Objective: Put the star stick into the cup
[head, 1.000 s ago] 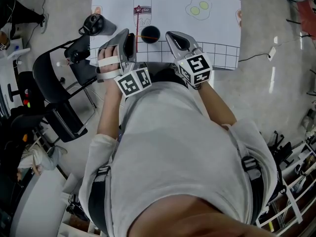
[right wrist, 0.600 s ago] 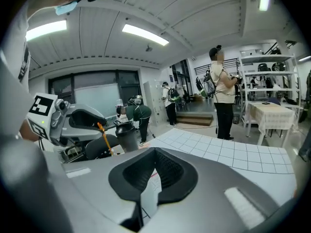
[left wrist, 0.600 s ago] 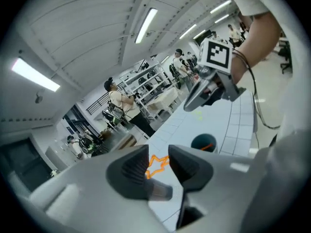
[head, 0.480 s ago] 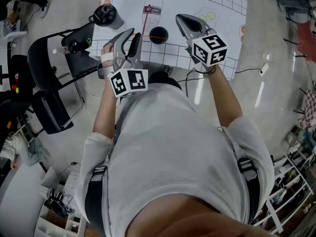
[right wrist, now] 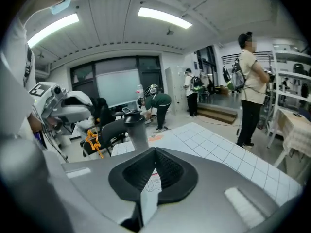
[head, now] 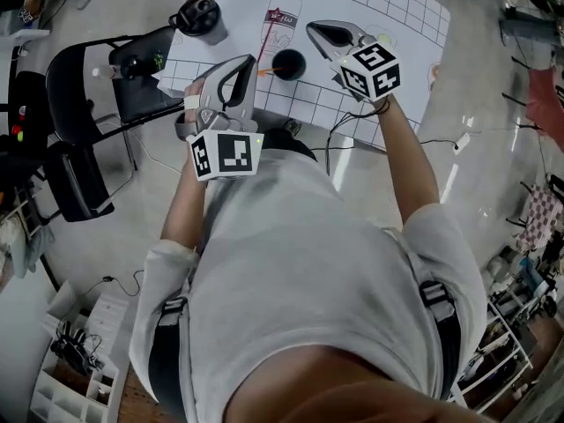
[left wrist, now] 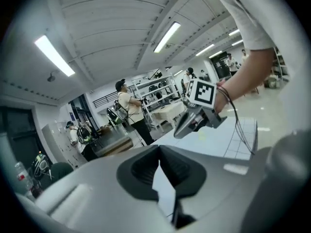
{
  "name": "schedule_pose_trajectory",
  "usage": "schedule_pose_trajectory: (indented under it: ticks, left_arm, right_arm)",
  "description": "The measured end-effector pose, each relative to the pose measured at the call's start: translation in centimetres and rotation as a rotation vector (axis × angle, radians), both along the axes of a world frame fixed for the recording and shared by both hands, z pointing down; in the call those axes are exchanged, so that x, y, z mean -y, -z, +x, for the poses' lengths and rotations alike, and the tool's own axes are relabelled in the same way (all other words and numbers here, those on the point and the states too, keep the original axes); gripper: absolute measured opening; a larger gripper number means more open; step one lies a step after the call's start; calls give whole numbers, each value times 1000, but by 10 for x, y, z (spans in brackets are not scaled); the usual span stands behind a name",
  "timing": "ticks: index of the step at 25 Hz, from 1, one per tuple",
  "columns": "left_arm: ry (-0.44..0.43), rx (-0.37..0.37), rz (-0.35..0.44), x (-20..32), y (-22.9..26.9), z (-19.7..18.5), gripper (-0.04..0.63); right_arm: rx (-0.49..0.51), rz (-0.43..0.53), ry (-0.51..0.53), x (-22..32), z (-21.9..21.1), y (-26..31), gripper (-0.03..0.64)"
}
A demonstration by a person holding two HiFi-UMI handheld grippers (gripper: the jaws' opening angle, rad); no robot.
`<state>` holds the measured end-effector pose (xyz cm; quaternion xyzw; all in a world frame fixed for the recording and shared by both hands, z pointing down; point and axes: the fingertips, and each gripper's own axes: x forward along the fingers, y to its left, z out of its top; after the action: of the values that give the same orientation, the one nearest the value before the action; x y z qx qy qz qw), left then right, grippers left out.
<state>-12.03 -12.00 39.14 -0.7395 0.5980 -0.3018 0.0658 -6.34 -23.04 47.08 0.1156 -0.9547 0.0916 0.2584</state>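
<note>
The black cup stands near the front edge of the white gridded table. The orange star stick rests in it, leaning out to the left. In the right gripper view the star shows on its stick; the cup is hidden behind the gripper body. My left gripper hangs just left of the cup, its jaws closing until the tips meet, nothing between them. My right gripper is raised to the right of the cup, shut and empty.
A grey tumbler with a black lid stands at the table's left end. A printed sheet lies behind the cup. A black chair sits left of the table. Several people stand in the room beyond.
The left gripper's jaws stood wide open by the cup and have come together. Both grippers have lifted, and the head view has swung so the table sits higher and tilted.
</note>
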Motion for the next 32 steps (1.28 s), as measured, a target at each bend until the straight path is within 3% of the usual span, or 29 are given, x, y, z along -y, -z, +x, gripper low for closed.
schedule_pose_trajectory:
  ticks: [9, 11, 14, 19, 27, 32]
  left_arm:
    - [214, -311, -58, -23, -21, -60, 3]
    - [257, -353, -82, -29, -34, -73, 3]
    - [298, -398, -121, -36, -53, -86, 3]
    - [317, -454, -177, -43, -81, -93, 3]
    - [376, -563, -229, -56, -116, -108, 3]
    - [392, -644, -258, -57, -131, -114, 3]
  right_arm:
    - [-302, 201, 572, -3, -56, -59, 0]
    - [-354, 248, 674, -5, -65, -73, 4]
    - [-438, 324, 816, -11, -75, -97, 60]
    - [-582, 442, 1037, -20, -80, -138, 78]
    - [-749, 582, 1250, -1, -88, -182, 105]
    - [-807, 575, 1303, 6, -90, -204, 119]
